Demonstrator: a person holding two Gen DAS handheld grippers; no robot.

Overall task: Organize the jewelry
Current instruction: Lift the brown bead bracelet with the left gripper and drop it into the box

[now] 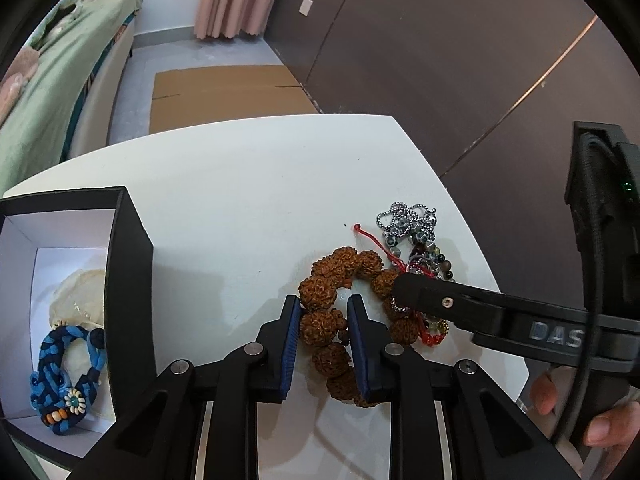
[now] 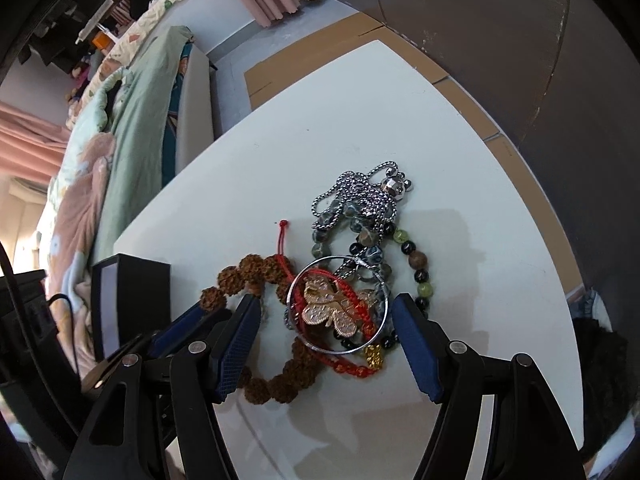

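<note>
Rough brown seed beads fill the gap of our left gripper point(image 1: 325, 322): its blue pads point(image 1: 294, 334) stand narrowly apart, one on each side of the near arc of the rudraksha bracelet point(image 1: 340, 304), and we cannot tell whether they press the beads or merely flank them. That bracelet lies flat on the white table point(image 1: 224, 184) as a closed loop, its longer stretch running from the gripper away toward the far edge.

Our right gripper point(image 2: 326, 322) is spread wide above the tangled heap to the bracelet's right. Between its fingers point(image 2: 416, 344) we see a thin silver bangle point(image 2: 338, 306) lying over a gold butterfly ornament point(image 2: 334, 308) and a red cord bracelet point(image 2: 352, 366), whose knotted tail points away up the table. Neither finger clearly touches the heap; the left one sits on or just over the rudraksha loop. From the left wrist, one black finger of this gripper reaches in from the right, its tip over the heap.

Beyond the bangle lie a string of mixed stone beads point(image 2: 418, 268) and a silver ball chain point(image 2: 360, 196), bunched at the far end of the pile.

At the table's left edge stands an open black box point(image 1: 132, 280) with white lining, holding a blue braided bracelet point(image 1: 66, 376).
</note>
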